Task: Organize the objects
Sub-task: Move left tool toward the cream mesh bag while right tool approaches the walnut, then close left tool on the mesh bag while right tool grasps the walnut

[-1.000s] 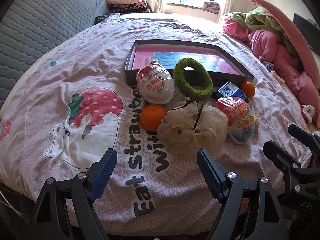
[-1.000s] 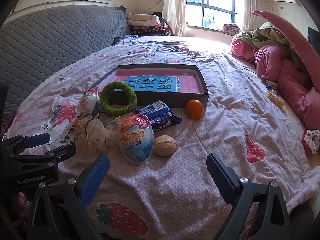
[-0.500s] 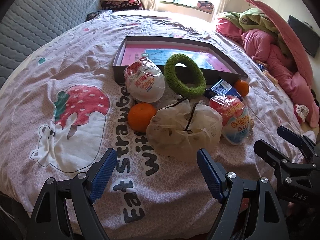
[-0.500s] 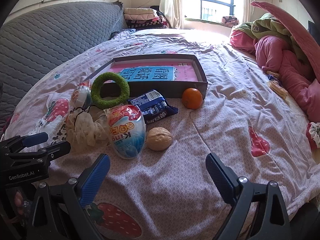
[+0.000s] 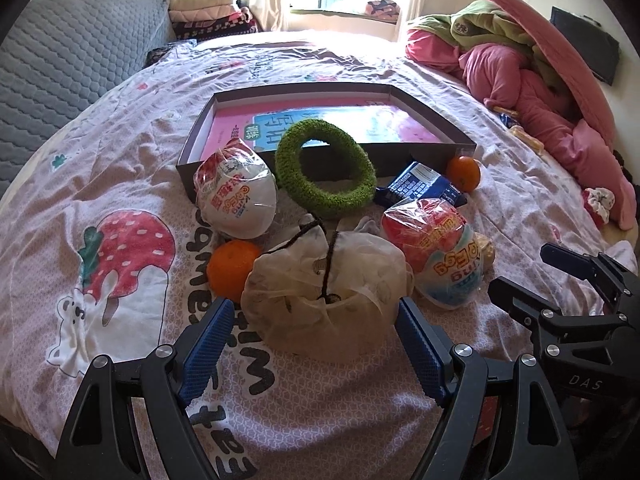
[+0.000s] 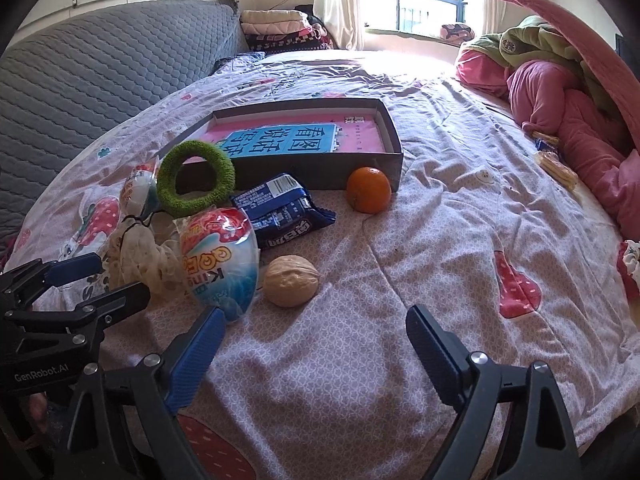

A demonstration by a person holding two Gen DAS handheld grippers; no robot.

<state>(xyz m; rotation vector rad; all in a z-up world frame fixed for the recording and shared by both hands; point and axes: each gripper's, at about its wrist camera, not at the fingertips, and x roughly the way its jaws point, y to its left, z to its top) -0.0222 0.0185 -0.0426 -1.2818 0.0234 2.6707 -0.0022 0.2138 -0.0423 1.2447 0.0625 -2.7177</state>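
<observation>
A pale mesh drawstring pouch point(image 5: 324, 296) lies on the bedspread, and my left gripper point(image 5: 312, 320) stands open with its blue fingertips either side of it, not pressing. Around the pouch lie an orange point(image 5: 232, 268), a white-and-red wrapped egg point(image 5: 236, 200), a blue-and-red wrapped egg point(image 5: 440, 256) and a green fuzzy ring point(image 5: 326, 200). The ring leans on a dark box point(image 5: 420, 156) that holds a pink book. My right gripper point(image 6: 314, 320) is closing, nothing pressed, with a walnut point(image 6: 292, 280) just ahead of its tips. A blue snack packet point(image 6: 280, 208) and a second orange point(image 6: 368, 190) lie by the box.
A heap of pink and green bedding point(image 6: 560, 100) fills the right side, with small snack packs point(image 6: 556, 164) at its foot. A grey quilted headboard point(image 6: 100, 68) runs along the left. Folded blankets point(image 6: 276, 28) sit by the window. The bed's near edge is below both grippers.
Both grippers have come forward and lower toward the pile. The pouch now sits between my left fingertips. My right fingers have drawn slightly closer together near the walnut.
</observation>
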